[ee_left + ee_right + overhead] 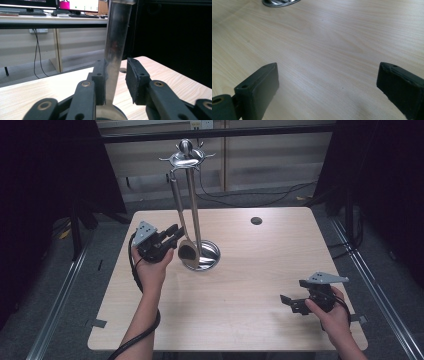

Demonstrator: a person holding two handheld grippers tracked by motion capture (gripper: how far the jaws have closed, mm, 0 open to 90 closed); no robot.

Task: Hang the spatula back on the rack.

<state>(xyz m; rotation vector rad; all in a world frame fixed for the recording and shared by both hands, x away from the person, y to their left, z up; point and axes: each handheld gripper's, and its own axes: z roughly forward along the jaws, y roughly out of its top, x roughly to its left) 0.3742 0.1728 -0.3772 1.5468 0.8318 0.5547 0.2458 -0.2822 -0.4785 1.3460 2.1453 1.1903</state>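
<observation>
1 steel ladle hanging from rack at tabletop centre-left: stiff, slick, probably light; best pinched on flat handle. left tongs apart around handle, 1 pad touching, seen up close in left gripper view. right tongs wide apart, empty, near right edge in high view.

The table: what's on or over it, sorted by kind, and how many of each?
Metal utensil stand: 1
Hanging spoon: 1
Hand-held claws: 2, the left claw and the right claw
Total: 4
</observation>
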